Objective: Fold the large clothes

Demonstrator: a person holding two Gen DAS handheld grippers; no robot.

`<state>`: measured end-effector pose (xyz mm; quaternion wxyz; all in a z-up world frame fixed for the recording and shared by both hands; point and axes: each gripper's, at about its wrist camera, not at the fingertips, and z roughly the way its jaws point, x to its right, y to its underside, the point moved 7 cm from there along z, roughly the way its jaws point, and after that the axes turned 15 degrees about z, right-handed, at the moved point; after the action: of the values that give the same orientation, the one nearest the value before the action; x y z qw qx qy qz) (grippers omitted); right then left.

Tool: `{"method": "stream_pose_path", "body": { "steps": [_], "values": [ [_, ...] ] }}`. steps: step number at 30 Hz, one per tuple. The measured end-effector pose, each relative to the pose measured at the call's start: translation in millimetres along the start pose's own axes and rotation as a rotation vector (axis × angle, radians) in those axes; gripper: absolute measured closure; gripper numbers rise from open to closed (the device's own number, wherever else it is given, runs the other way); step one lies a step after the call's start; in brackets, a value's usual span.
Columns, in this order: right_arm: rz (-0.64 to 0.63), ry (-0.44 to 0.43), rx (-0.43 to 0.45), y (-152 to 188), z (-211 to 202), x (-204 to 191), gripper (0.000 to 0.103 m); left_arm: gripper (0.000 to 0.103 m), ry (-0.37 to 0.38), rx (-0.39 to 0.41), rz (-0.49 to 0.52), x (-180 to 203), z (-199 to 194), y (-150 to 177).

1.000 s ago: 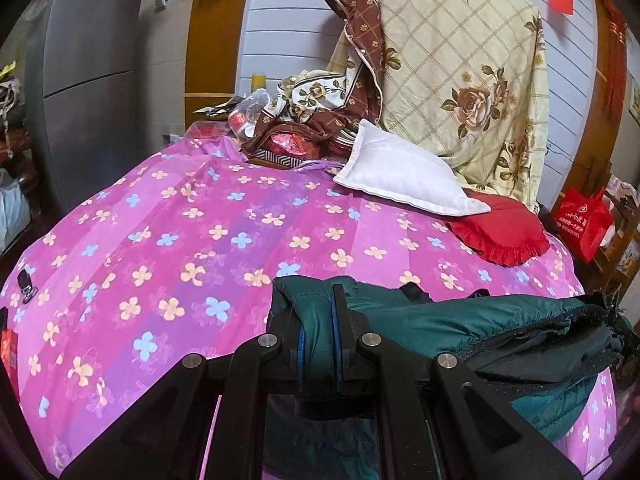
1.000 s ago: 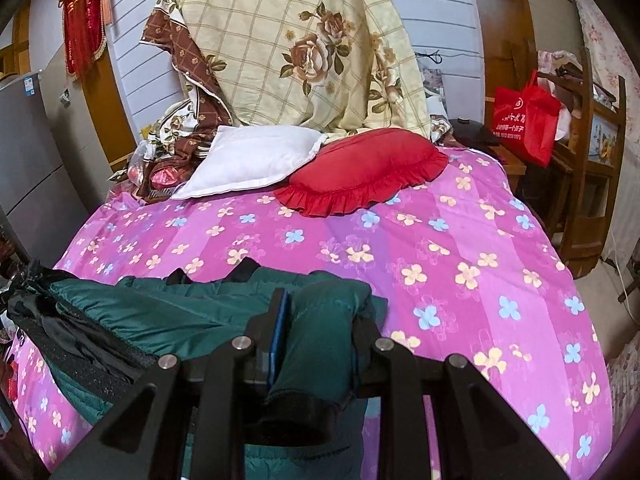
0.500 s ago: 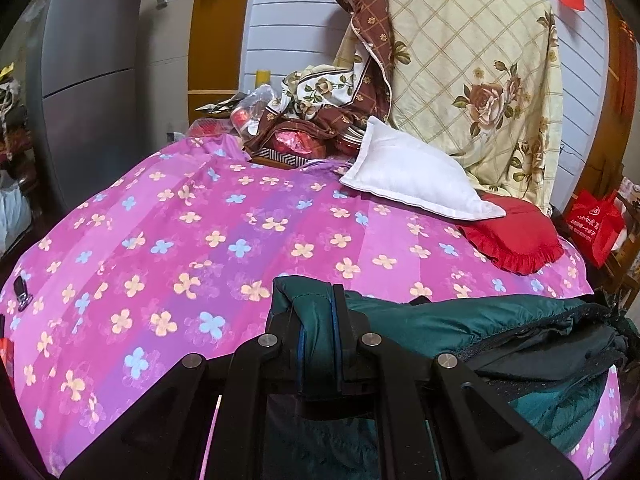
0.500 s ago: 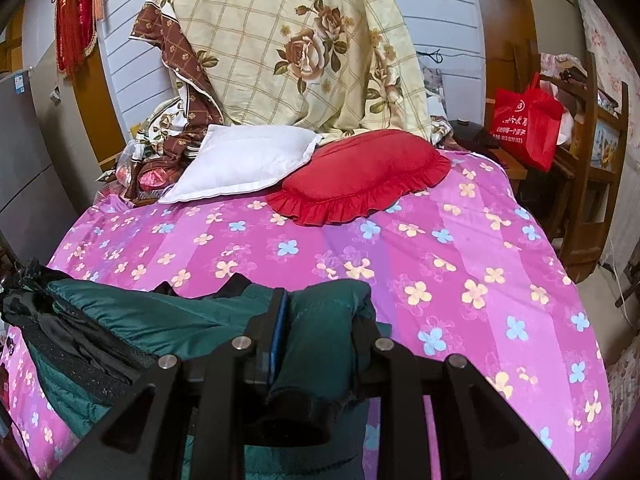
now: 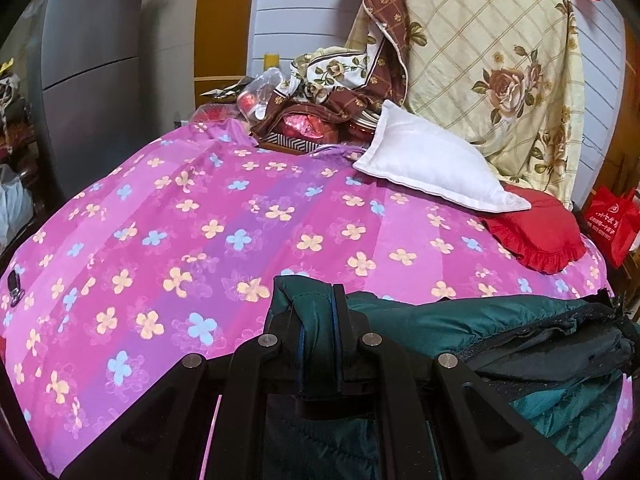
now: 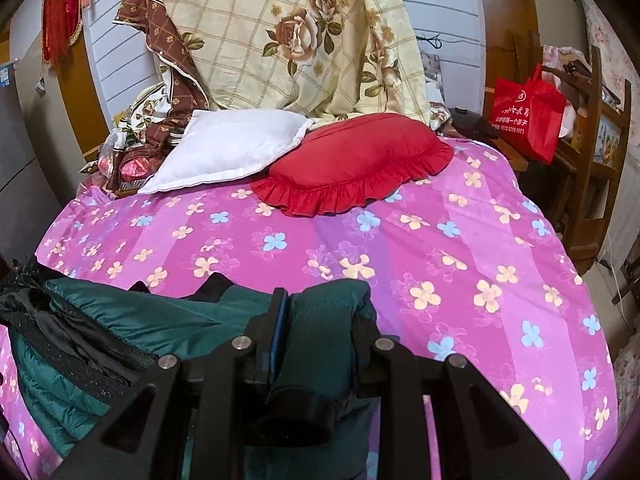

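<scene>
While the left gripper [image 5: 318, 320] clamps a fold of the dark green jacket [image 5: 460, 320] above the pink floral bedspread [image 5: 200, 220], the right wrist view shows the right gripper [image 6: 320, 320] pinching another bunched fold, perhaps a sleeve, near the red pillow [image 6: 356, 160].

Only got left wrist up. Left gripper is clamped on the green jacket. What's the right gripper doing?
Observer: The right gripper is shut on a thicker bunch of the green jacket.
Operator: What's off to the right past the red bag?
Observer: A wooden shelf unit stands behind the red bag.
Operator: Red cushion is half hidden here. Is all of it on the bed?
Observer: Yes, the red cushion lies fully on the pink bedspread, with the white pillow overlapping its left edge.
</scene>
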<state>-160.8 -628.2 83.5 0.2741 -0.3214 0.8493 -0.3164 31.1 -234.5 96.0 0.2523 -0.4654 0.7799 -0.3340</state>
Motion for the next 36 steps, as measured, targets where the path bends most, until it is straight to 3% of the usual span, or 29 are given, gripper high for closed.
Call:
{"method": "stream_pose_path", "body": {
  "steps": [20,29,36],
  "values": [
    [-0.011,0.080,-0.035,17.9,55.6,1.4,0.078,0.103,-0.058,-0.065,0.041,7.4,49.3,21.6],
    [-0.026,0.107,-0.040,29.0,70.1,3.2,0.078,0.103,-0.086,-0.059,0.063,12.9,59.8,28.9],
    [0.022,0.059,-0.042,23.7,58.8,4.2,0.069,0.103,-0.070,-0.057,0.061,12.6,61.0,30.1]
  ]
}}
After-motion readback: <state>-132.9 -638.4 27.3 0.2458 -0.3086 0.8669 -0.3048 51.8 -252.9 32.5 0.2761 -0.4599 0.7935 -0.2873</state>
